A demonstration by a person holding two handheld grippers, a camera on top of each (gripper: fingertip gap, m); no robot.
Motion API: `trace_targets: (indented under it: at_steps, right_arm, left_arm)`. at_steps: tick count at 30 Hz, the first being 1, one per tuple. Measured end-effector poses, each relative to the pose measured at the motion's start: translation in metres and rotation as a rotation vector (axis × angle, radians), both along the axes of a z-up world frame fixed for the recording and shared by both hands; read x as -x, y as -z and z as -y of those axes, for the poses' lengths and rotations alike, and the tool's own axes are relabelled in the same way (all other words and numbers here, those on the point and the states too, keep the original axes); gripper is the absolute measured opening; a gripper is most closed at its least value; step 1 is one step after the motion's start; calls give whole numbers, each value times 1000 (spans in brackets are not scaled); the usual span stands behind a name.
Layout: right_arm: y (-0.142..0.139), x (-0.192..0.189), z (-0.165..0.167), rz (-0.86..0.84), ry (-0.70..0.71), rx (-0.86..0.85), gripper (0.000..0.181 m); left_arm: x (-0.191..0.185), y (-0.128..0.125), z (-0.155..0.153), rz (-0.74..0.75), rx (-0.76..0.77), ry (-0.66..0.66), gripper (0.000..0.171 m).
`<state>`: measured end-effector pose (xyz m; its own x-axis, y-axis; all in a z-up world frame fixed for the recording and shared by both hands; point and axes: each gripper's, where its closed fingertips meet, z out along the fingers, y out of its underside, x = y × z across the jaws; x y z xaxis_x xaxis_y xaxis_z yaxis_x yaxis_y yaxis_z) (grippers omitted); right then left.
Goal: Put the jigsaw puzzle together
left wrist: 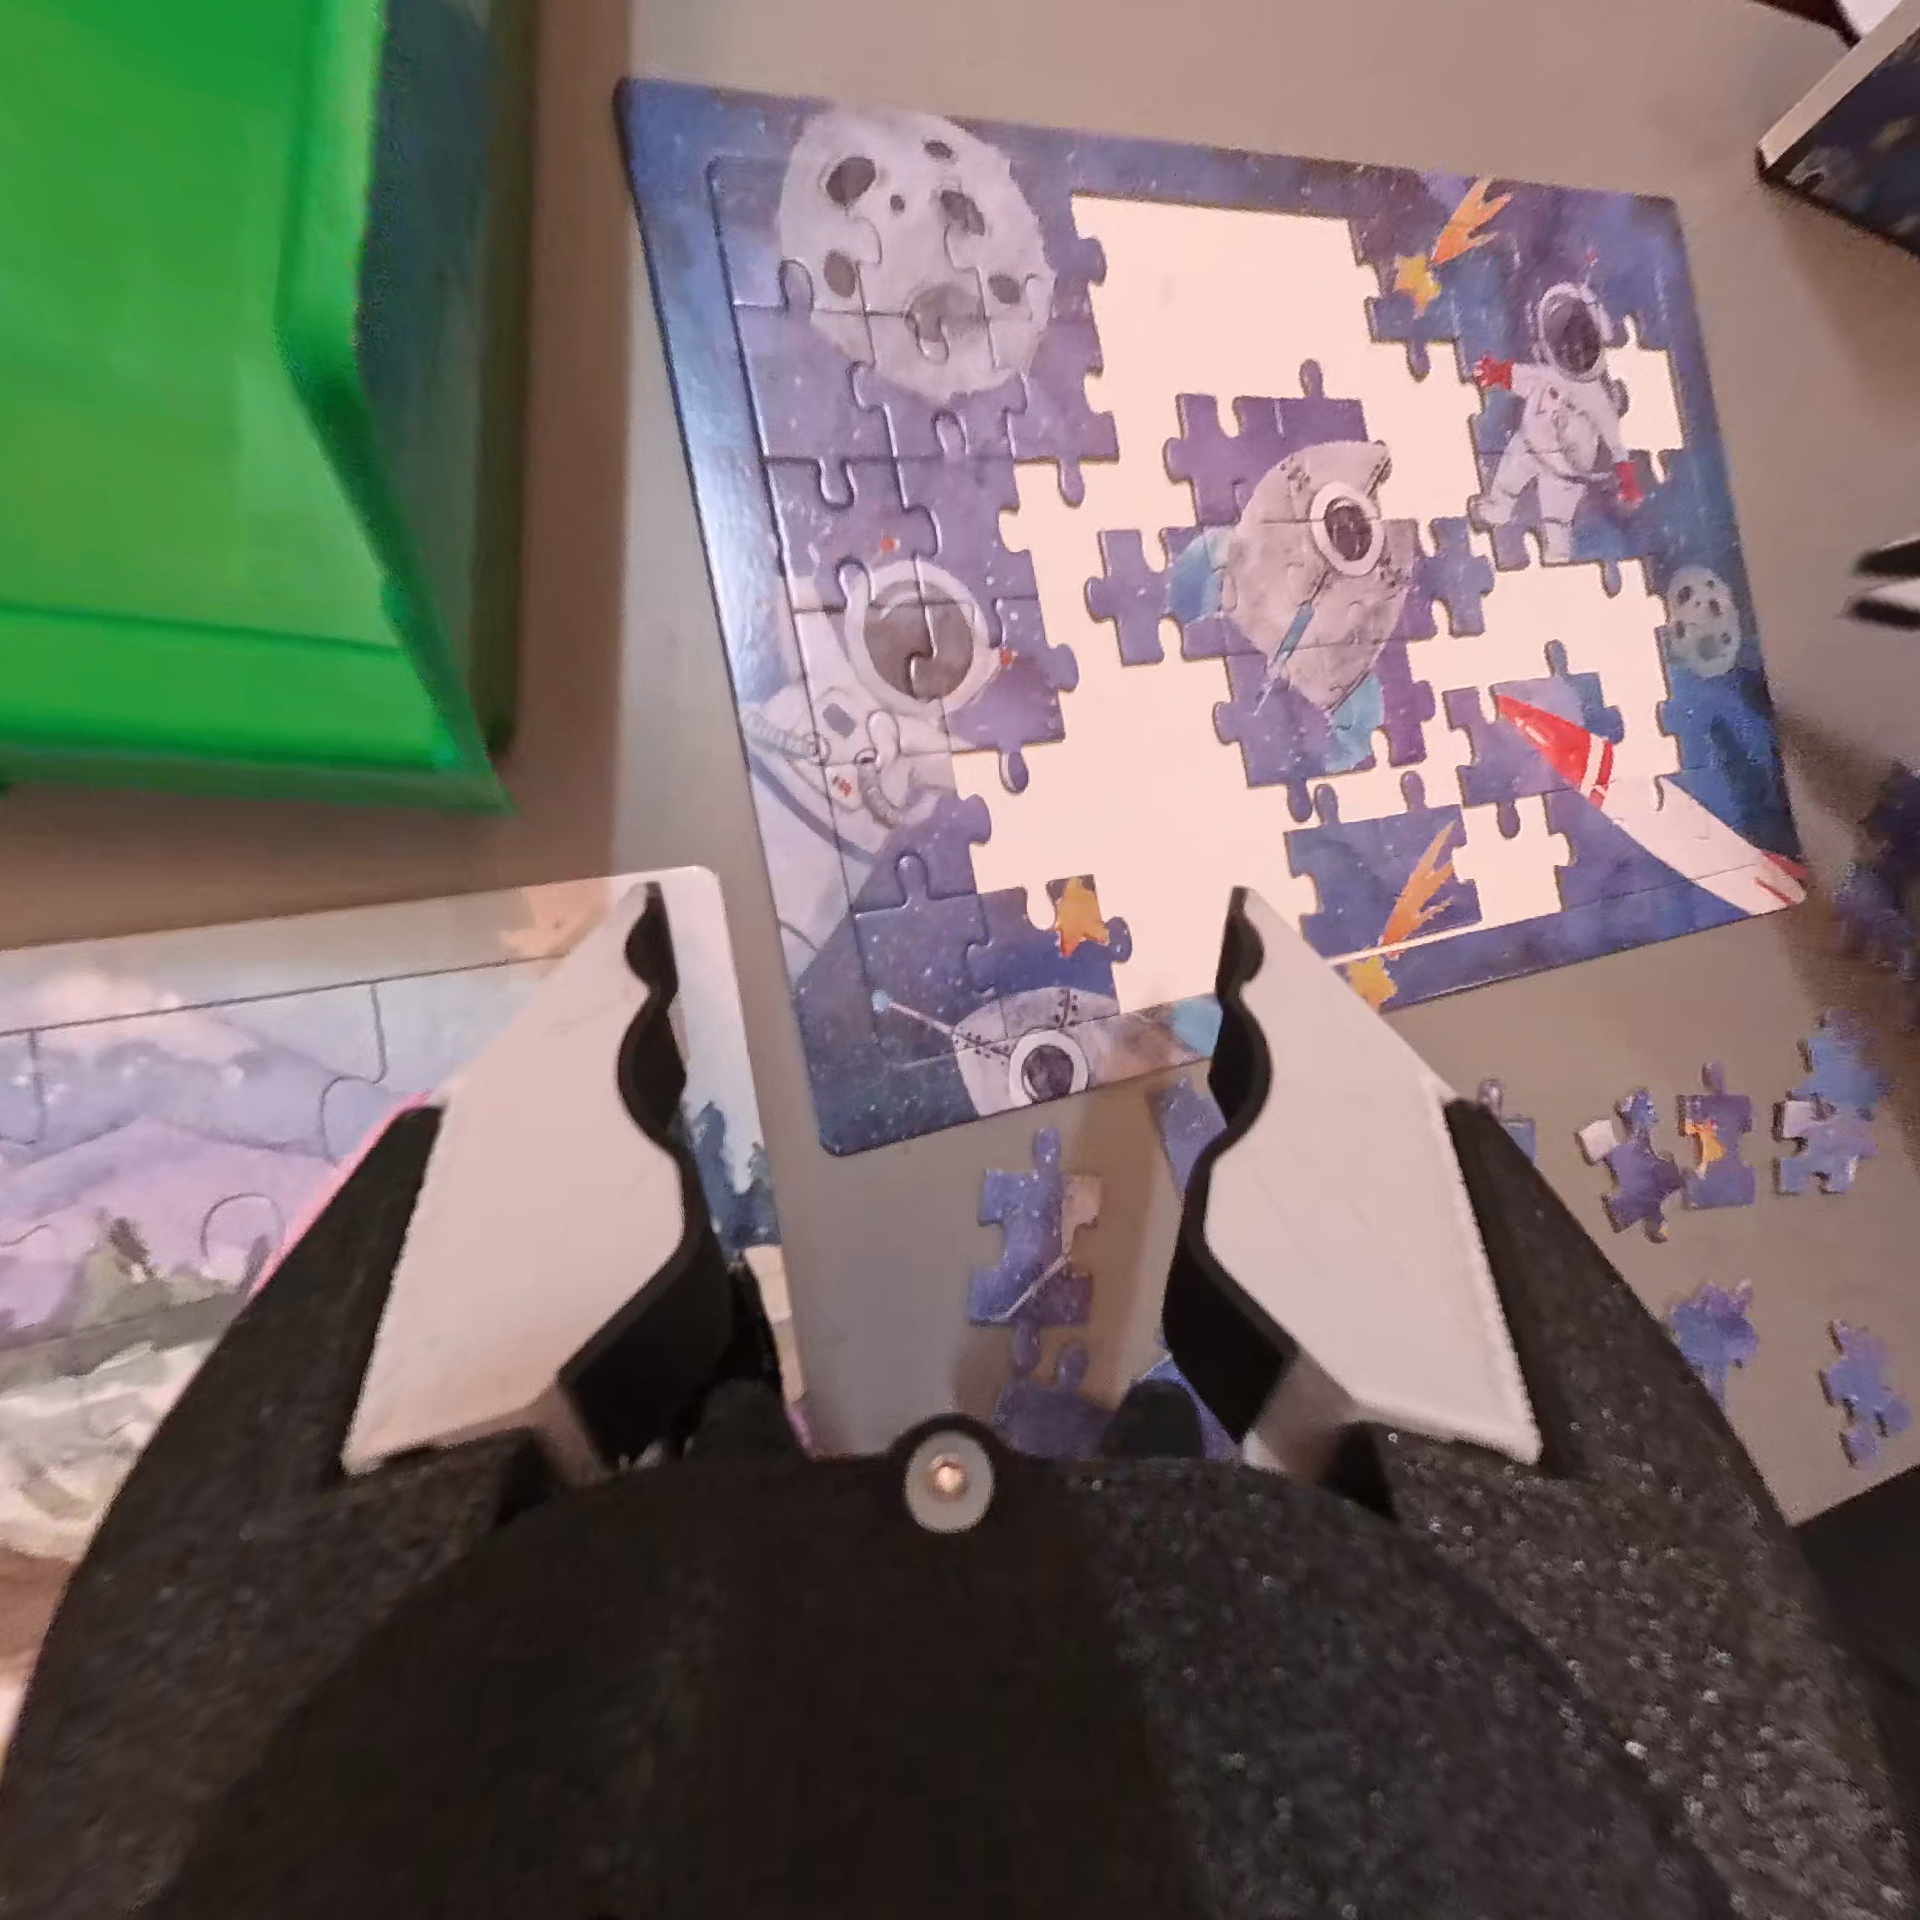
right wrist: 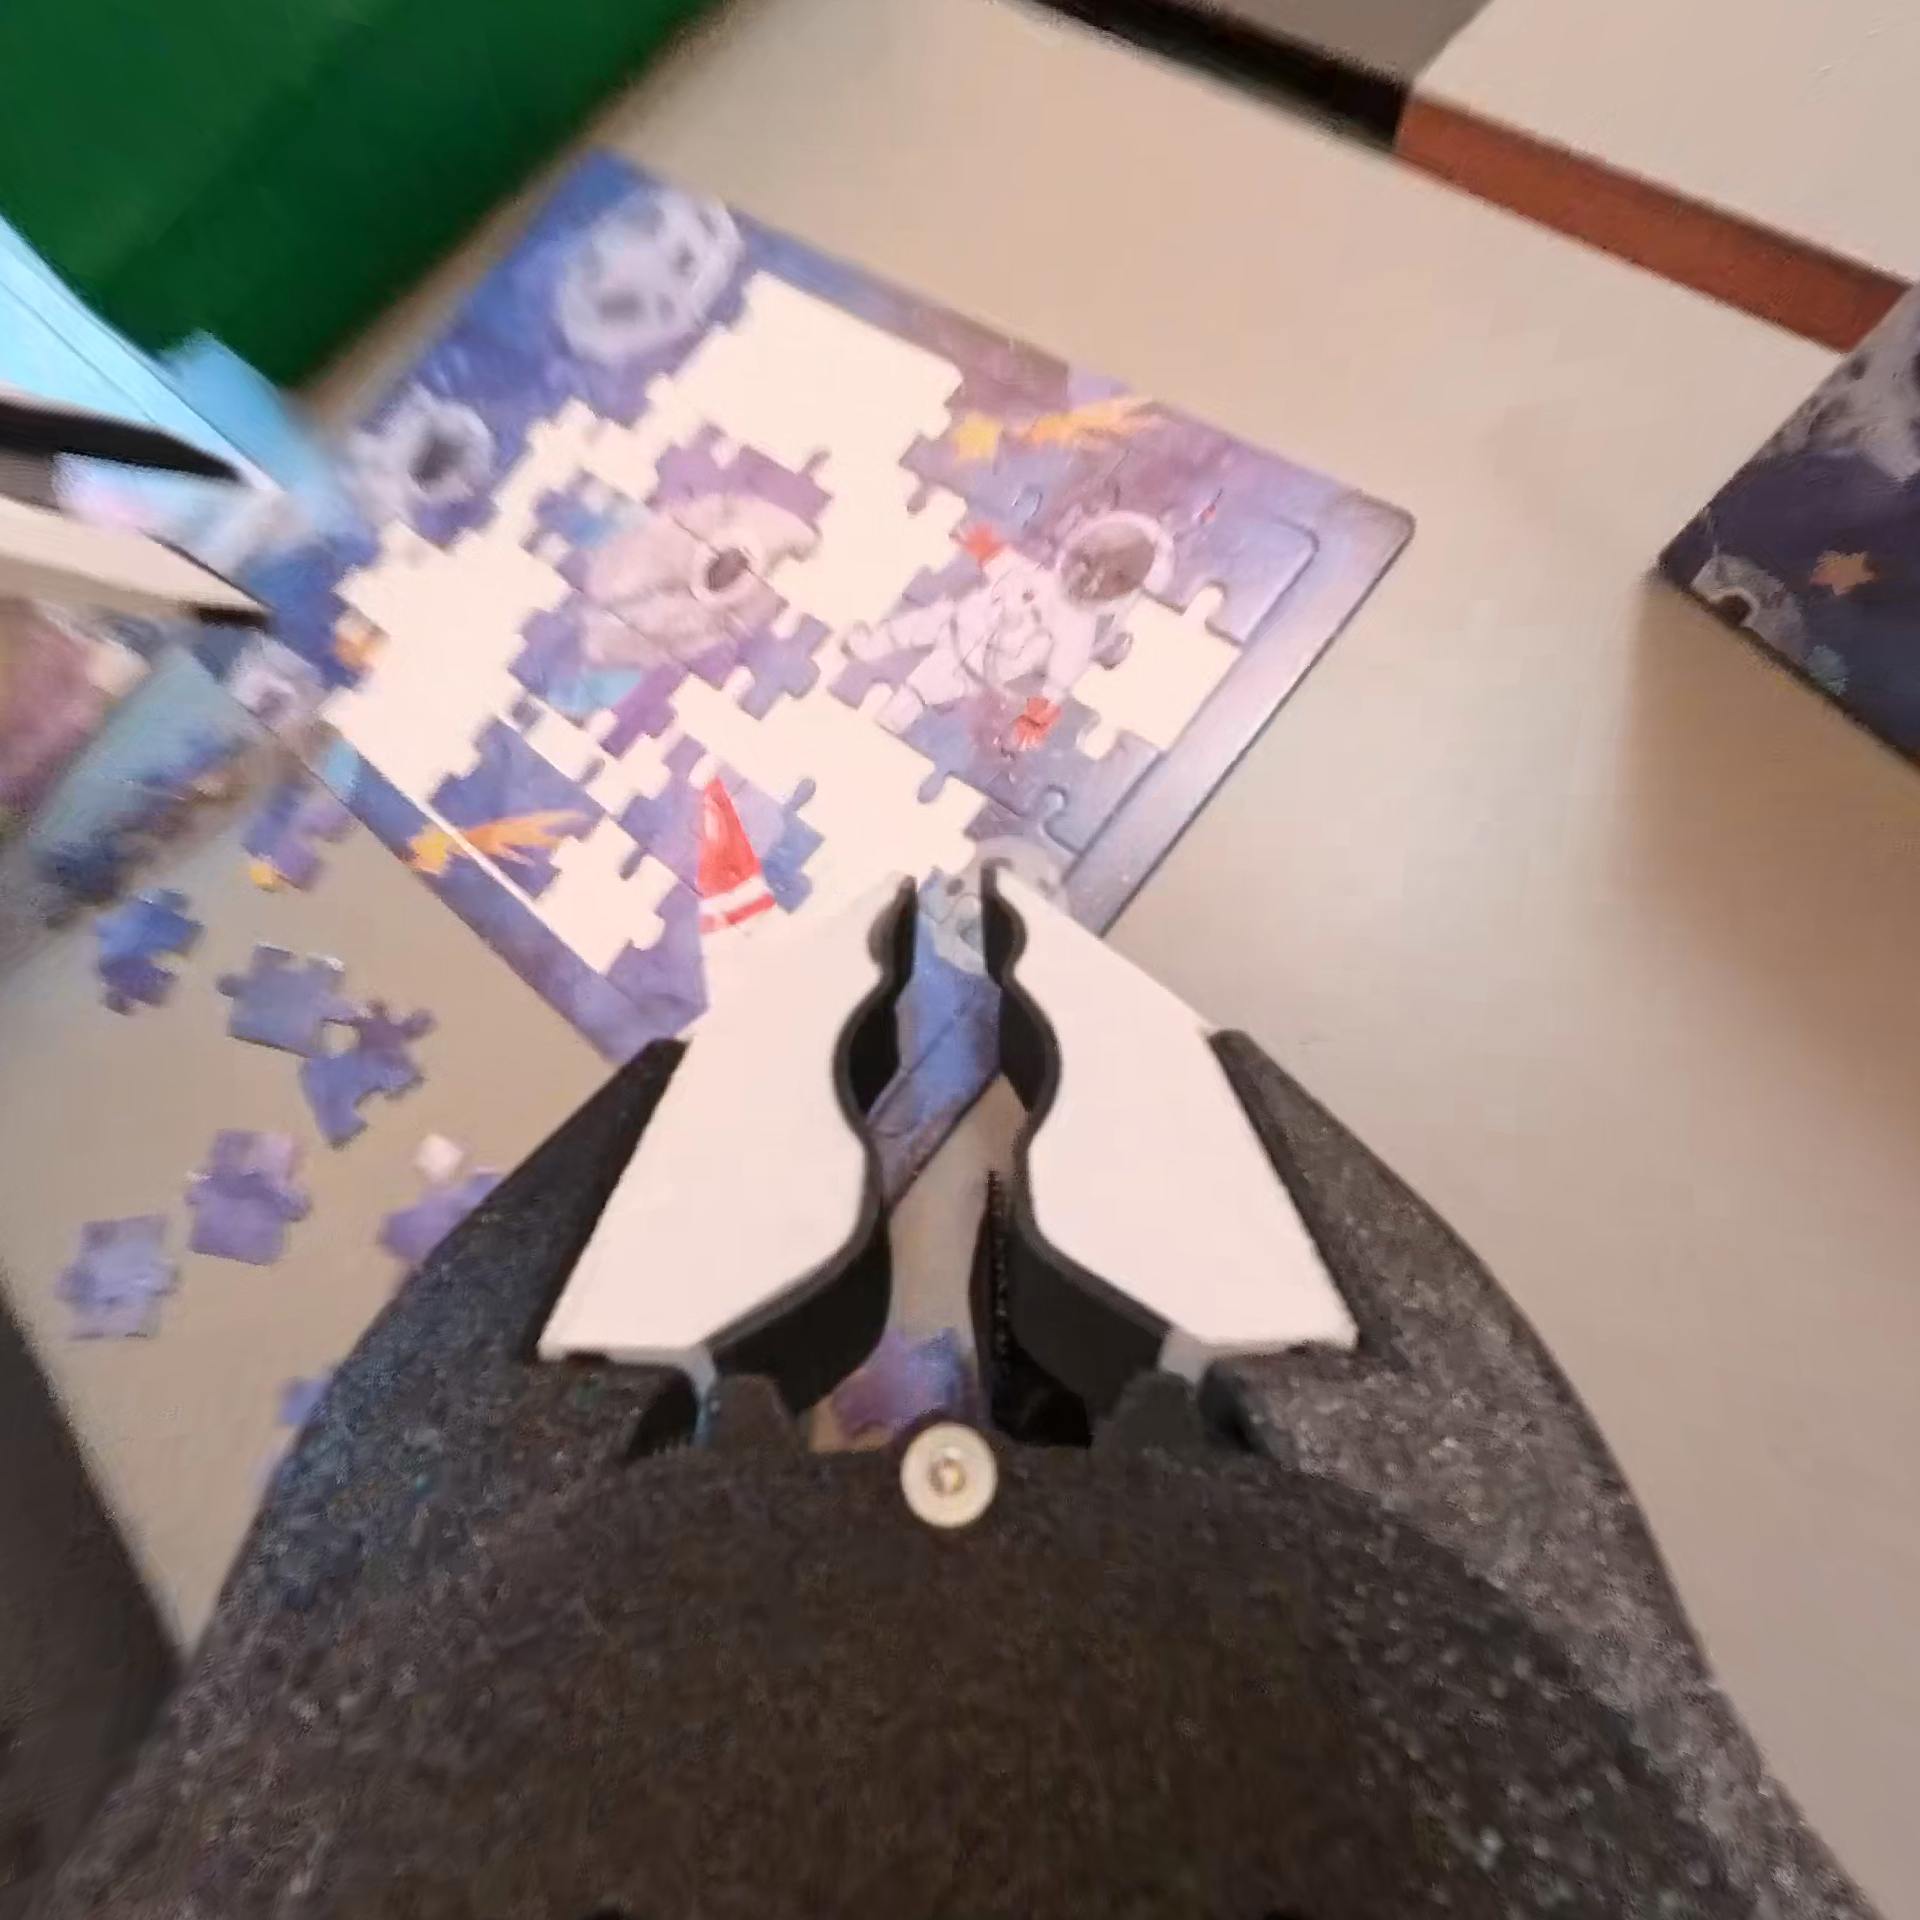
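Puzzle (left wrist: pixel 935 499) lies half-filled at upper centre of the left view; left gripper (left wrist: pixel 940 914) gapes empty over its lower edge; right gripper (right wrist: pixel 948 883) pinches a piece (right wrist: pixel 940 997); loose pieces (left wrist: pixel 1725 1153) lower right.

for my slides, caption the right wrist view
Right gripper carries a puzzle piece toward the half-finished space puzzle.

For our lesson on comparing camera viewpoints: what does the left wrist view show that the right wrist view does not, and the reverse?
Only the left wrist view: the open, empty left gripper, and a second puzzle with a pale mountain scene beside it.

Only the right wrist view: the right gripper shut on a puzzle piece, and a wooden strip beyond the table.

Both: the space puzzle board, partly filled, loose pieces, and the green bag.
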<state>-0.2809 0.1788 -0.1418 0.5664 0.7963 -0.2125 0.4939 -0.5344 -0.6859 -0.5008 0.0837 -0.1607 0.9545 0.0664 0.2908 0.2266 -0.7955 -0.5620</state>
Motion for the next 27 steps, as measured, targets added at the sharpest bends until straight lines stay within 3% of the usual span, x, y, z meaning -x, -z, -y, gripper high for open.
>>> trace_targets:
  at_steps: [4,12,15,20,24,27]
  right_arm:
    - [30,-4,2,150,-29,-28,0]
    - [29,-57,-22,115,66,32,0]
    - [29,-64,-27,70,43,114,0]
    - [28,-84,-20,40,11,174,0]
    - [4,-115,-6,-33,-5,78,0]
    - [19,-131,21,50,-86,56,0]
  left_arm:
    - [-13,1,-9,44,3,15,97]
    - [-65,4,-31,-6,19,180,96]
    - [-69,7,-42,-68,33,198,96]
    - [-82,7,-44,-67,32,243,91]
    - [-84,7,-39,-75,16,235,84]
    - [-85,7,-38,-59,9,229,84]
